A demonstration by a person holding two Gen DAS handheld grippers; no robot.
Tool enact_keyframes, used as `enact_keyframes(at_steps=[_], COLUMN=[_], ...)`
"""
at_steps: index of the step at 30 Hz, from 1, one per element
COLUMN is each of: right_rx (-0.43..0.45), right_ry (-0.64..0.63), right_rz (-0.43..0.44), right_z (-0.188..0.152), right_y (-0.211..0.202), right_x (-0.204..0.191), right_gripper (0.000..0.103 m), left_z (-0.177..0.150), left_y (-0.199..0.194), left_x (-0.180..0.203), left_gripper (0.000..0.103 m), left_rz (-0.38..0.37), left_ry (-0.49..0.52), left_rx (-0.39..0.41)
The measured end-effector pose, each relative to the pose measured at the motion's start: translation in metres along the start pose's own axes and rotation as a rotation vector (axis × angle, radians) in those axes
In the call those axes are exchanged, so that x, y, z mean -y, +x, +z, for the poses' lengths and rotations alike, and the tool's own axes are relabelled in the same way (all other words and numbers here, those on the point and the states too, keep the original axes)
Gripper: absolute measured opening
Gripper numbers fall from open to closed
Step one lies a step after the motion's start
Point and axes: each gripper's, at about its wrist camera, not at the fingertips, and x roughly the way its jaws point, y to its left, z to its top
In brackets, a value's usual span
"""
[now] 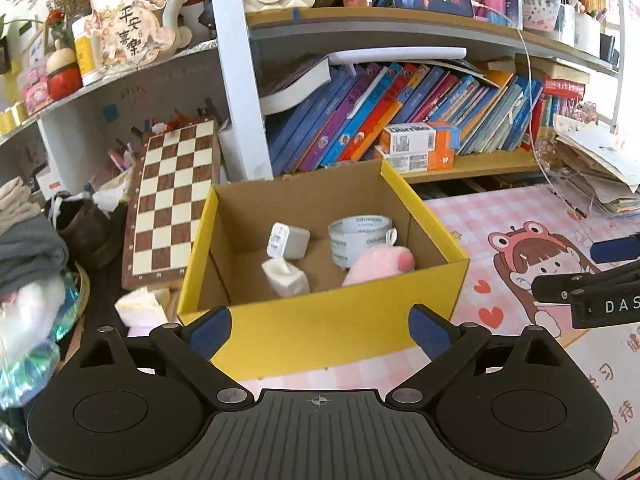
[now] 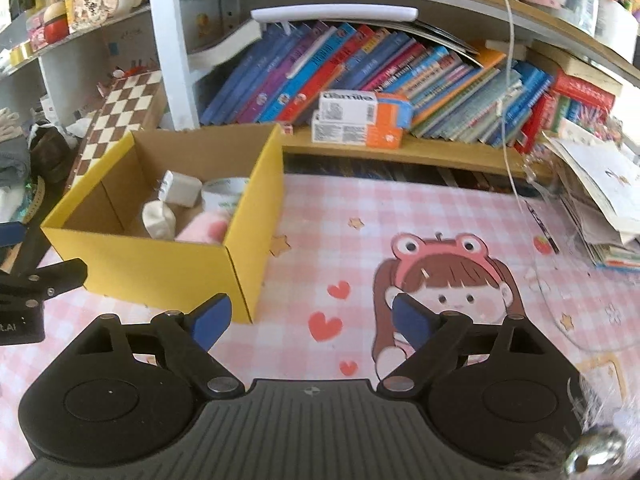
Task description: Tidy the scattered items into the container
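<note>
A yellow cardboard box (image 1: 320, 320) stands open on the pink checked mat (image 1: 460, 220). Inside it lie a white charger plug (image 1: 289, 240), a roll of tape (image 1: 358, 236), a crumpled white tissue pack (image 1: 285, 278) and a pink plush toy (image 1: 380, 266). My left gripper (image 1: 320, 330) is open and empty, just in front of the box's near wall. My right gripper (image 2: 312, 318) is open and empty over the mat, right of the box (image 2: 160, 268). The right wrist view also shows the plug (image 2: 181, 187), tape (image 2: 222, 192), tissue pack (image 2: 159, 220) and plush (image 2: 204, 226) inside.
A chessboard (image 1: 172, 200) leans left of the box. Shelves of books (image 1: 400, 108) stand behind. A paper stack (image 2: 600, 200) sits at the mat's right. Clothes (image 1: 28, 248) and a tissue (image 1: 140, 308) lie left. A metal keyring with fluff (image 2: 592, 456) shows at the lower right.
</note>
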Motion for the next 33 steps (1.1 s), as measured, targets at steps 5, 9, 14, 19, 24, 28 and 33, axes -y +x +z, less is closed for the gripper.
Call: enact_keyframes(at_steps=[5,9,14,19,24,28,33], right_rx=[0.002,0.002,0.006,0.014,0.017,0.016,0.008], right_ry=[0.015,0.011,0.010,0.007,0.004,0.003,-0.006], right_rz=[-0.027,-0.041,-0.054,-0.055,-0.052,-0.047,-0.038], right_z=[-0.013,-0.021,-0.029,-0.032,-0.033,-0.033,-0.034], right_y=[-0.006,-0.010,-0.015,-0.019,-0.020,-0.020,-0.018], right_x=[0.008,0.011,0.015,0.018,0.021,0.023,0.025], right_gripper=[0.092,0.092,0.098,0.099,0.100,0.100,0.100], left_z=[-0.008,-0.012,-0.016,-0.021,-0.024,-0.027,-0.030], left_y=[-0.004,-0.007,-0.010,-0.009,-0.006,-0.003,-0.001], left_x=[0.010,0.017,0.025,0.031,0.035,0.039,0.044], left_gripper=[0.097,0.097,0.097,0.097,0.097,0.098,0.098], left_rz=[0.007,0.011,0.029,0.038,0.029,0.042,0.059], left_ry=[-0.003,-0.017,-0.037,-0.059,-0.085,-0.095,-0.093], left_rx=[-0.010,-0.015,-0.008,-0.031,-0.071,-0.092,-0.104])
